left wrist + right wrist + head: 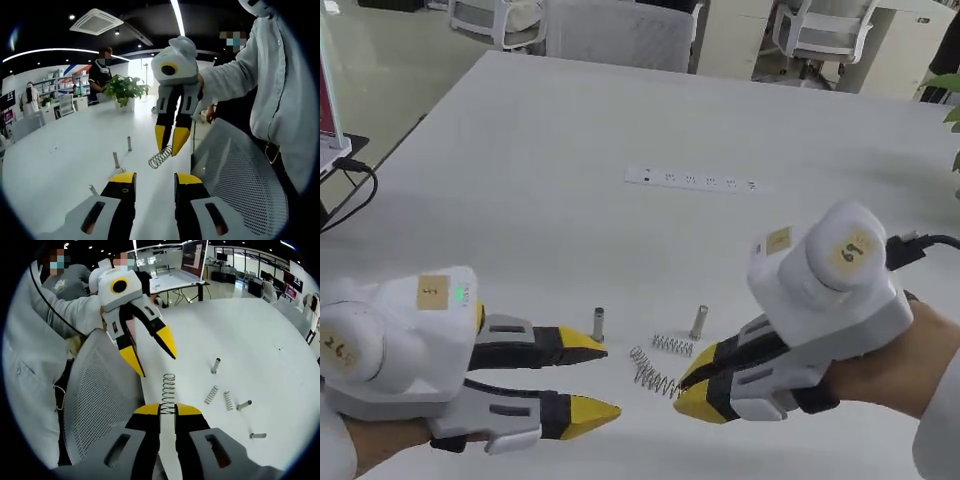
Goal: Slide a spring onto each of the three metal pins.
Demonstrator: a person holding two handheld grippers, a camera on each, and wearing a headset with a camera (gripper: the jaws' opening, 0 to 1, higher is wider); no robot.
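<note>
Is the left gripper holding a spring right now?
No, the left gripper is open and empty; the right gripper grips the spring.

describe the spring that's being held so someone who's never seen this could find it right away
On the white table, look on the near side of the power strip, where the right hand-held gripper points inward. The spring is the one pinched by one end between its yellow tips. The other spring nearby lies loose on the tabletop beside an upright pin.

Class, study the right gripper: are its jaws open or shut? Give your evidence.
Shut. The right gripper has its yellow tips pressed together on one end of a spring, which sticks out beyond them.
</note>
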